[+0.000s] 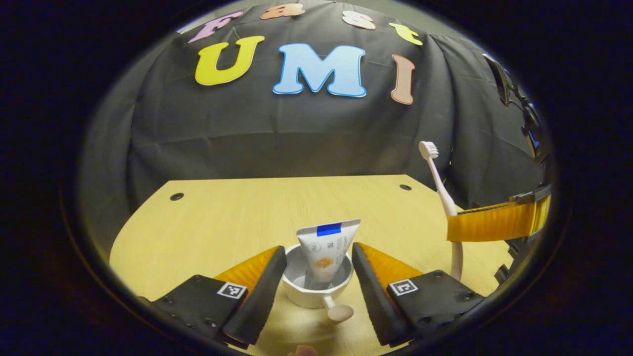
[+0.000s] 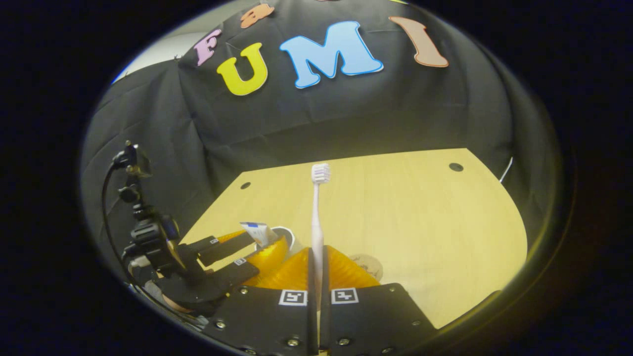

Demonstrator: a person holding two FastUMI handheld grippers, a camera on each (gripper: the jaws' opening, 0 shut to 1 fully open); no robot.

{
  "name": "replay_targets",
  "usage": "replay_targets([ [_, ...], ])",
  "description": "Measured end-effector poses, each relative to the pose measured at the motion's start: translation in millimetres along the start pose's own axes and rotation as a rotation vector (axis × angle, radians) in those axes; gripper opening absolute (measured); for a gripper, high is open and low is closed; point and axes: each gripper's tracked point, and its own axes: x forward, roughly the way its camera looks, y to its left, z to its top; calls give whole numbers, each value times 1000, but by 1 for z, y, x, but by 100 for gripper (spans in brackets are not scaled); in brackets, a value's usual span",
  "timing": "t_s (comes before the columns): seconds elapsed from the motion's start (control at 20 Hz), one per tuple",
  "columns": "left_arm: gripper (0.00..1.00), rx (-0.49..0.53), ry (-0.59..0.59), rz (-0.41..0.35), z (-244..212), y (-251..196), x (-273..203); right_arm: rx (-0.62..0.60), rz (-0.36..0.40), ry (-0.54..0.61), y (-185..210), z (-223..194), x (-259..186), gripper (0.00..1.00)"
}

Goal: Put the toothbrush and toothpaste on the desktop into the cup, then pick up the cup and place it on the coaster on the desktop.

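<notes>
Wooden desktop [image 1: 222, 222]: toothpaste [image 1: 326, 249] in cup [image 1: 316, 291]; coaster [image 2: 368, 266] nearby

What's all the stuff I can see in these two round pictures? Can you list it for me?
White ceramic cup: one, white, on the table between the left tool's fingers.
White plastic toothpaste tube: one, white with a blue band, standing in the cup.
Pale pink plastic toothbrush: one, upright, bristles up, clamped in the right tool.
Round tan coaster: one, on the table just beyond the right tool, partly hidden.
Light wooden table: one, with small dark holes near the back edge.
Left tool: one, open around the cup.
Right tool: one, shut on the toothbrush.
</notes>
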Motion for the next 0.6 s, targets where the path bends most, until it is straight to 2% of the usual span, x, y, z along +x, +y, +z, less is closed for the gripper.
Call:
replay_targets([
  [0.15, 92, -12, 0, 3, 0, 2, -4, -1, 21, -56, 8, 17, 13, 3],
  [0.45, 89, -46, 34, 10, -8, 2, -20, -12, 69, -177, 26, 51, 46, 3],
  [0.6, 92, -67, 53, 4, -13, 1, -27, -13, 87, -217, 36, 61, 63, 3],
])
